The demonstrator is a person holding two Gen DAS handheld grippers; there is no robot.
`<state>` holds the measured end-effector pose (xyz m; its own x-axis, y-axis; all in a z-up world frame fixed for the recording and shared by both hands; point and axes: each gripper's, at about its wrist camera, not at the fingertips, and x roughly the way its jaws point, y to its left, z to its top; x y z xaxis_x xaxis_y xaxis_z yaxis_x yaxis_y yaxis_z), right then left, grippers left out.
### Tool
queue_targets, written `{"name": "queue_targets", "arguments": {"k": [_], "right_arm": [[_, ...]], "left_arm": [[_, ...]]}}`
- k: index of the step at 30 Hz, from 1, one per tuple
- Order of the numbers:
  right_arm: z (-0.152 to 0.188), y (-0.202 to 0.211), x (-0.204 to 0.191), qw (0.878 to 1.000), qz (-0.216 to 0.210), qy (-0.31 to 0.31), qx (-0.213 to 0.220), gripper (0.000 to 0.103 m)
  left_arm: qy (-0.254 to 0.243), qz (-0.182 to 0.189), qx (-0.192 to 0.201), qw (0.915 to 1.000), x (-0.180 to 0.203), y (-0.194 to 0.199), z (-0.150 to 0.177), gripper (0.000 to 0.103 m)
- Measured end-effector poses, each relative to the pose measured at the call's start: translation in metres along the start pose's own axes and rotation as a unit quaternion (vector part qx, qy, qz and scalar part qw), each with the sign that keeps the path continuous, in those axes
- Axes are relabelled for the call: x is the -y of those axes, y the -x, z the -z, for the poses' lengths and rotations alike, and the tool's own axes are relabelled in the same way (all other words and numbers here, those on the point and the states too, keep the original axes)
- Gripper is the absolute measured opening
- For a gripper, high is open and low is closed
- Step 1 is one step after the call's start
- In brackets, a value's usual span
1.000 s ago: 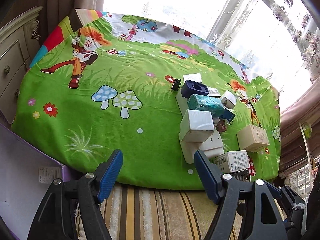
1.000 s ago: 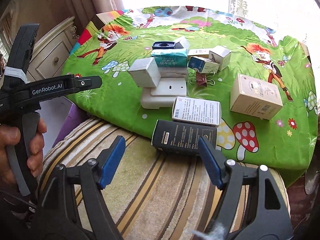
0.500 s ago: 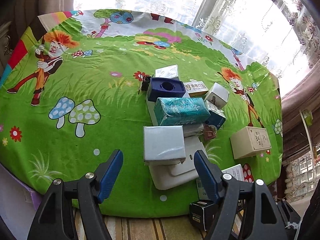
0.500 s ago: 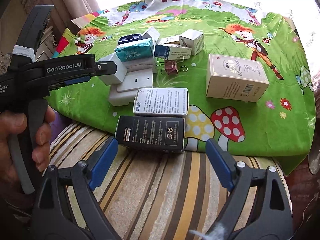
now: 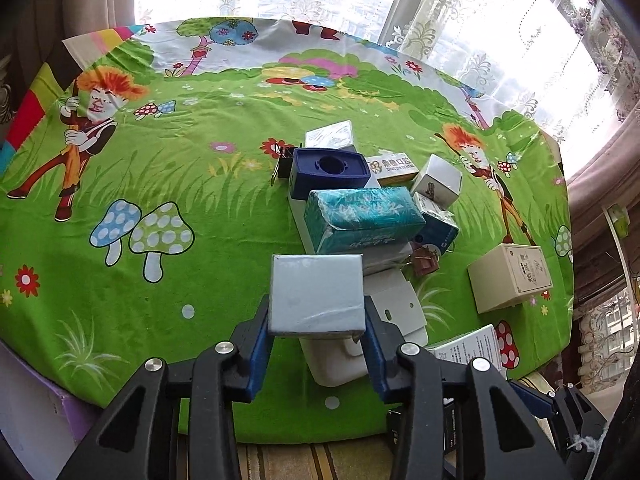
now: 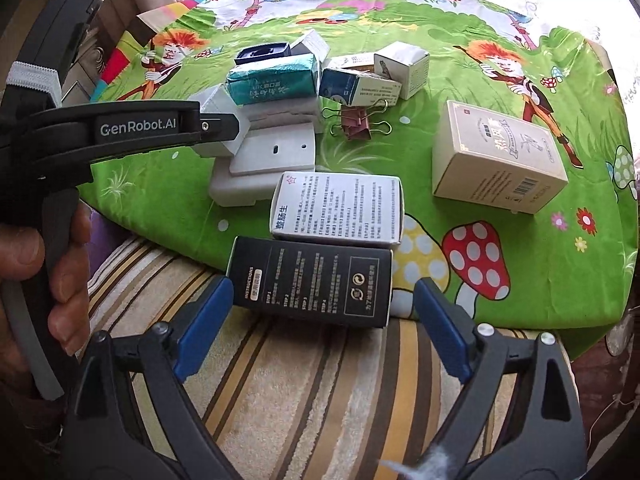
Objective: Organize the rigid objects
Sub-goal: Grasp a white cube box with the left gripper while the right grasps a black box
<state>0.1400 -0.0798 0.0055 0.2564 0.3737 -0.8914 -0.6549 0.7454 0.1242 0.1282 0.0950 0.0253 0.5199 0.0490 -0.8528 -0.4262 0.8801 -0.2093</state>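
Where gripper (image 5: 316,340) clamps: box (image 5: 316,294) sides hidden

The right tool (image 6: 320,320) has its jaws wide apart, one on each side of the near end of a black box (image 6: 312,282). Just behind it lies a white box (image 6: 338,210). At left, a hand (image 6: 36,268) holds the left tool (image 6: 218,128) against a grey box (image 6: 218,106).

The grey box (image 5: 316,294) wears glossy film. The teal pack (image 5: 362,216) is crinkly plastic. The green cloth (image 5: 160,312) looks soft, matt.
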Motion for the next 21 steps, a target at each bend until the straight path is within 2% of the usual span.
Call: {"name": "queue_targets", "arguments": {"k": [5,14,15,17,21], "right_arm": [[-0.002,0.001,-0.004,1.000,0.007,0.004,0.003,0.099],[-0.006,-0.017,-0.007,1.000,0.018,0.000,-0.017,0.099],[-0.005,-0.018,-0.006,1.000,0.021,-0.002,-0.018,0.099],[-0.004,-0.017,-0.006,0.999,0.027,0.000,-0.020,0.088],[-0.001,-0.010,-0.010,0.999,0.034,0.007,-0.013,0.088]], "left_arm": [[0.004,0.006,0.009,0.9999,-0.003,0.010,0.004,0.041],[0.002,0.016,0.028,0.9995,-0.006,0.032,0.015,0.042],[0.003,0.016,0.030,0.9994,-0.007,0.034,0.017,0.042],[0.007,0.017,0.030,0.9994,-0.012,0.037,0.021,0.042],[0.020,0.017,0.029,0.9992,-0.026,0.042,0.029,0.041]]}}
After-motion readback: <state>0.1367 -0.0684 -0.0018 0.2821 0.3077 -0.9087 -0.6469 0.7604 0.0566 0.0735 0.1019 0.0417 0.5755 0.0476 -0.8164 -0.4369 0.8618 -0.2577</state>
